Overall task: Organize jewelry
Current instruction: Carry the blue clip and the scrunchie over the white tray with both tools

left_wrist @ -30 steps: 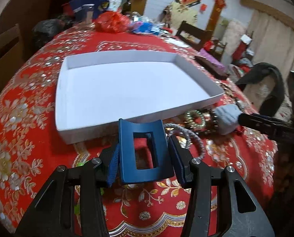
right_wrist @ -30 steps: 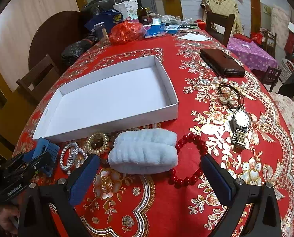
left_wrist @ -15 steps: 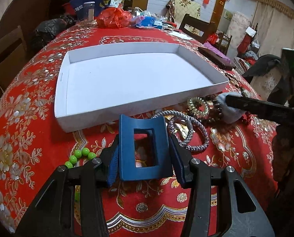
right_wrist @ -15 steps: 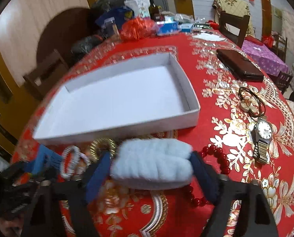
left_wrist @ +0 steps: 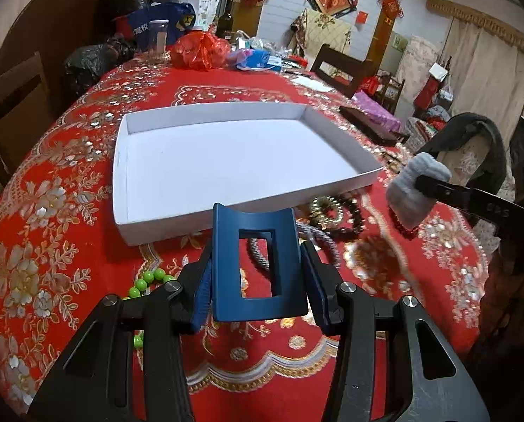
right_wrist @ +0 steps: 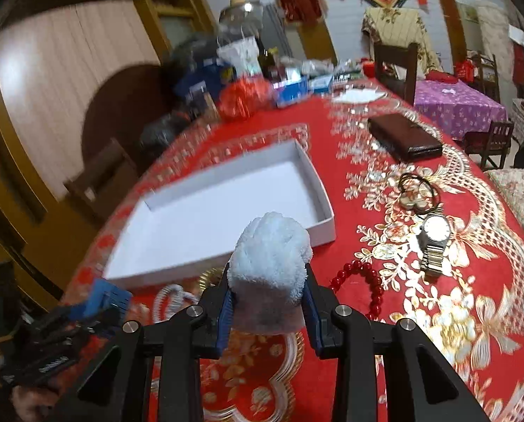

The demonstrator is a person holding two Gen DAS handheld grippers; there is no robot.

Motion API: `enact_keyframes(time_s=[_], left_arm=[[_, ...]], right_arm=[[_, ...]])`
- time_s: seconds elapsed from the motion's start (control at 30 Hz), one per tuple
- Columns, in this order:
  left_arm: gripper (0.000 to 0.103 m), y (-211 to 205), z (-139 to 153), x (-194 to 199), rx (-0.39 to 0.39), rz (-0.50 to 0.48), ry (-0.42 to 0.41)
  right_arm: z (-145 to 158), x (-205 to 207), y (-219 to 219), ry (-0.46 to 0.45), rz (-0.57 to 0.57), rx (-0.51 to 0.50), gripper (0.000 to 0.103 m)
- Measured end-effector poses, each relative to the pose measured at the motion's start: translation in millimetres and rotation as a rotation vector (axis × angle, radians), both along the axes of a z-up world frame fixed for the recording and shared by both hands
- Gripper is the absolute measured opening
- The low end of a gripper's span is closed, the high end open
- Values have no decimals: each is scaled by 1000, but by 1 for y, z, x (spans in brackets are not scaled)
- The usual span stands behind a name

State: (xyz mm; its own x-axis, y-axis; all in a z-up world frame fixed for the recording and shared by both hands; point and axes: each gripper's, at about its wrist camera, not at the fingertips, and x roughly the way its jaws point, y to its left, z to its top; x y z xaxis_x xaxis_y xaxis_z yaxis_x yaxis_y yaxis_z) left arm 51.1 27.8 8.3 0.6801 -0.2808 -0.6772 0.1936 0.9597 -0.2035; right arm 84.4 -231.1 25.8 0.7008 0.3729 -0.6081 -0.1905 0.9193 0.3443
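My left gripper is shut on a dark blue rectangular hair claw, held above the red tablecloth just in front of the empty white tray. My right gripper is shut on a fluffy pale blue hair band, lifted off the table near the tray's front right corner; it also shows in the left wrist view. On the cloth lie a silver bangle pair, a gold ornament, red beads, green beads and a watch.
A dark wallet and a black hair tie lie at the right. Bags and bottles crowd the table's far end. Wooden chairs stand around the table. The tray sits mid-table.
My right gripper has shut on the pale blue hair band and lifted it off the table. My left gripper has risen slightly with the blue claw.
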Motion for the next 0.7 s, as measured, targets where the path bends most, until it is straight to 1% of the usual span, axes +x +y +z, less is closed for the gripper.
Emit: enact_keyframes(time_s=[0.07,0.17,0.27,0.43,0.57,0.7], left_arm=[[45,1,4,-3,-25,-4,7],[45,-2,12,-14,-20,-20,-11],[45,-8,16,-24,-13,-39,-19],[45,-15,17,-41,-9,-57,-8],[45,-16,21,-51,10,-57,-18],[45,-18,24,-48,37,-52,-14]], right_arm=[[8,-16,-6,-28,-24,45,33],[7,-30,-8,-12,-58,84,33],[-4,-41,3,60,-81,71,33],[-11,-50,25,92,-62,42,33],[-4,-52,37,78,-59,34,33],[6,-53,45,49,-64,9,33]])
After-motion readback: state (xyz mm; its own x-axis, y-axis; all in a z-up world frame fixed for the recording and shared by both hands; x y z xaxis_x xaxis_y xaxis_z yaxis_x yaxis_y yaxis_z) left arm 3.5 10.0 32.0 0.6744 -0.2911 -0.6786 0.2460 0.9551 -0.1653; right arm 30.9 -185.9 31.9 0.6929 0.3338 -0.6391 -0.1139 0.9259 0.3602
